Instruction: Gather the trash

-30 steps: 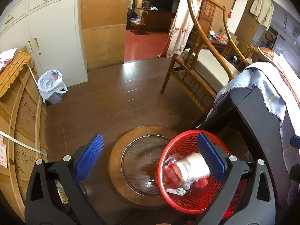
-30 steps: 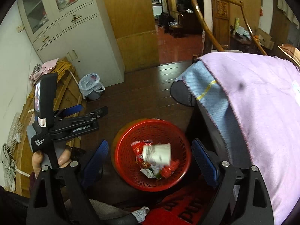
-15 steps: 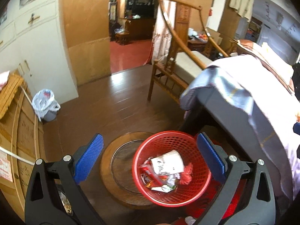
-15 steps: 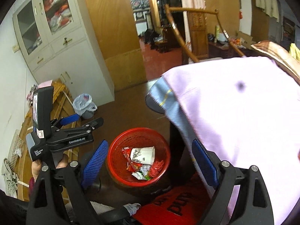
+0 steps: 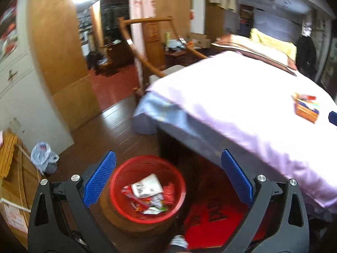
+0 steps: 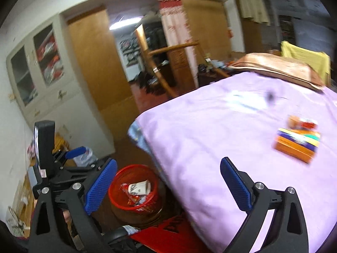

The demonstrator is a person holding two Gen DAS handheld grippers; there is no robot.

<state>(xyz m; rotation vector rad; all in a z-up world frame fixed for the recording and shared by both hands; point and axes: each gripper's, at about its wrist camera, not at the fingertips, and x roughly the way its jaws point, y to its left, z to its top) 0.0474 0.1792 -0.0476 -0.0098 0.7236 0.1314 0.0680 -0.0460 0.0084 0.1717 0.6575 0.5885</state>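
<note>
Both empty: left gripper (image 5: 167,178) gaping, right gripper (image 6: 168,184) just widening. Heading toward blurred, probably snack-box litter (image 6: 297,143) far right; risking snagging bedsheet (image 6: 221,139).

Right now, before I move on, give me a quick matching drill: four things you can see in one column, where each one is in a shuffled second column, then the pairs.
Things:
1. paper cup
2. orange box
3. red basket
4. white plastic bag

Places:
A. on the floor by the white cabinet
B. on the purple bed cover
C. inside the basket with wrappers
D. on a round wooden stand beside the bed

Pairs: 1-C, 2-B, 3-D, 4-A
</note>
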